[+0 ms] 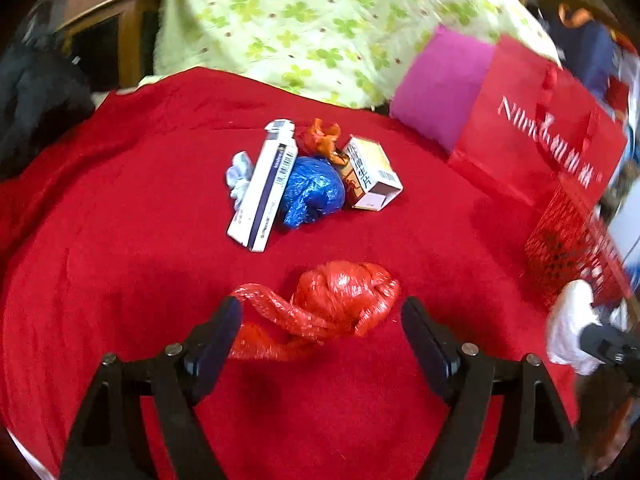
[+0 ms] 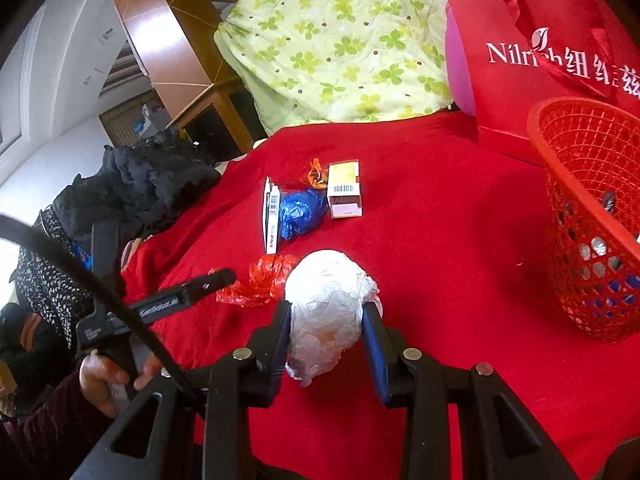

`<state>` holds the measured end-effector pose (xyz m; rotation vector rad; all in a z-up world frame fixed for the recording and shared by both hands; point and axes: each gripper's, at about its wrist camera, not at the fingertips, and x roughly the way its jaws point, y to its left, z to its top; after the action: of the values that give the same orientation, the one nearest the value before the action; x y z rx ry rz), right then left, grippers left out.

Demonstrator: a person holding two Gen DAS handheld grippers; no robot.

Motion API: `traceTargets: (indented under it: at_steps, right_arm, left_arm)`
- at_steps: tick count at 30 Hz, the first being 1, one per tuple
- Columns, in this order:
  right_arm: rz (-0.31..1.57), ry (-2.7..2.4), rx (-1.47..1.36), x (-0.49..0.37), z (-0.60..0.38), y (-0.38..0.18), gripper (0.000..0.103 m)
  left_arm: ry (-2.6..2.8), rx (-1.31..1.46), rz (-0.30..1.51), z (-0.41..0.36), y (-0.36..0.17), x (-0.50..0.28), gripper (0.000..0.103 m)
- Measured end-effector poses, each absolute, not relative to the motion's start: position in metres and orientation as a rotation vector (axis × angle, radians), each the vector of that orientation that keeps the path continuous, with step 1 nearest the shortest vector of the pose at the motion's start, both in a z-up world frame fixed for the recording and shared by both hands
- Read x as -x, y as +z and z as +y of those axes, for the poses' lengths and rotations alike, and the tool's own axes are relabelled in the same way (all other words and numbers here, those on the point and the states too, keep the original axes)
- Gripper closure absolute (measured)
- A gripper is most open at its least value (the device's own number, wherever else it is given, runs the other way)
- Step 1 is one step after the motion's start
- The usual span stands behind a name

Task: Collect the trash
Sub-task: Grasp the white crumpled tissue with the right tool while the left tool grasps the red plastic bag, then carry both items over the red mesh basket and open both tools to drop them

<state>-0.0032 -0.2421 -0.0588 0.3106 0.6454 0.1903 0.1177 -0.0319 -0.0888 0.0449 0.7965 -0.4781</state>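
My left gripper [image 1: 321, 312] is open, its fingers on either side of a knotted red plastic bag [image 1: 332, 304] lying on the red cloth; the bag also shows in the right wrist view [image 2: 260, 280]. My right gripper [image 2: 327, 312] is shut on a crumpled white plastic bag [image 2: 328, 304], also seen at the right edge of the left wrist view [image 1: 568, 328]. A red mesh basket [image 2: 560, 184] stands to its right. Further back lie a blue foil ball [image 1: 312, 192], a long white box [image 1: 262, 188], a small open carton [image 1: 372, 174], an orange wrapper [image 1: 322, 136] and a pale crumpled scrap [image 1: 240, 178].
A red paper bag with white lettering [image 1: 536, 120] and a pink cushion [image 1: 440, 84] stand at the back right. A green clover-print quilt [image 1: 320, 20] lies behind the cloth. Dark clothes [image 2: 152, 184] are heaped at the left edge.
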Motion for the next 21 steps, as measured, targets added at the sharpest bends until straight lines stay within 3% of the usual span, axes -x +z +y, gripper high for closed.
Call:
traceTargets:
  at_steps: [6, 9, 10, 13, 21]
  right_arm:
    - [0.674, 0.183, -0.318, -0.003, -0.242, -0.067, 0.066]
    - [0.673, 0.179, -0.312, -0.003, -0.243, -0.065, 0.066]
    - [0.670, 0.177, -0.310, -0.003, -0.244, -0.064, 0.066]
    - [0.659, 0.177, -0.312, -0.001, -0.244, -0.062, 0.066]
    - [0.626, 0.183, -0.294, 0.013, -0.236, -0.051, 0.066]
  left_arm:
    - [-0.527, -0.074, 0.890, -0.057, -0.119, -0.143, 0.021]
    - [-0.537, -0.031, 0.937, -0.058, -0.135, -0.146, 0.039]
    - [-0.534, -0.002, 0.938, -0.056, -0.137, -0.146, 0.039]
    - [-0.520, 0.038, 0.911, -0.048, -0.130, -0.139, 0.045]
    - [-0.458, 0.039, 0.776, -0.029, -0.080, -0.101, 0.046]
